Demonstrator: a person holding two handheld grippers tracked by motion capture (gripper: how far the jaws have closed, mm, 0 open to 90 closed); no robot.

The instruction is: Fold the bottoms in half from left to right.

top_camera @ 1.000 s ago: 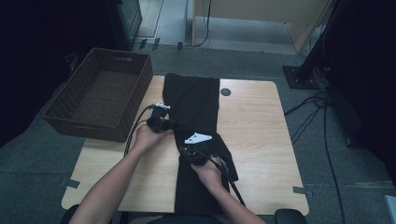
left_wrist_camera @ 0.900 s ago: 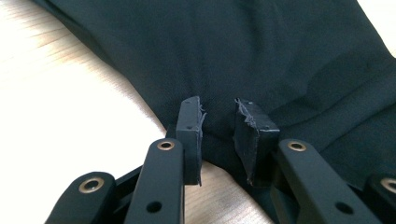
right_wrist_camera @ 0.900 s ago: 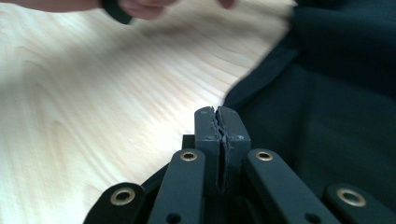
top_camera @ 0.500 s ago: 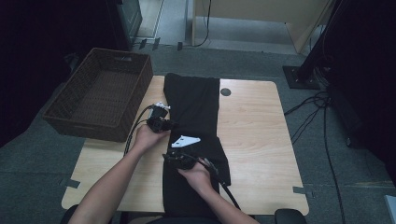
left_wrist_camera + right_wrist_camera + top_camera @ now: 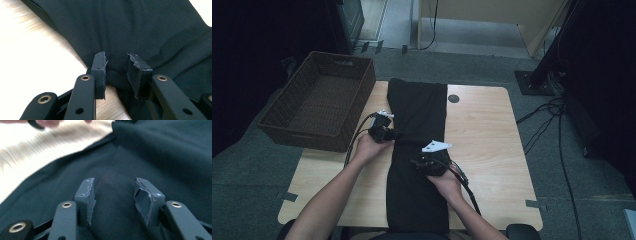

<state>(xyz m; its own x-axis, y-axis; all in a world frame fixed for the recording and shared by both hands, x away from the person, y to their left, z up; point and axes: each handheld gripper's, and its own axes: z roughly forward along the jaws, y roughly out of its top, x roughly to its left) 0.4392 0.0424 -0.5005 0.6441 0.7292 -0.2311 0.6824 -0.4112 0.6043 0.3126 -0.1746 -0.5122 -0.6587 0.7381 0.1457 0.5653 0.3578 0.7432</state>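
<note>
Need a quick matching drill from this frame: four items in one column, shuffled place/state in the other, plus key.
Column 1
1. black garment
2. wicker basket
3. left gripper
4. right gripper

Column 2
A. open, at the cloth's left edge
B. on the floor by the table's left far corner
C. laid lengthwise down the table's middle
D. open, over the middle of the cloth

Pairs: 1-C, 2-B, 3-A, 4-D
</note>
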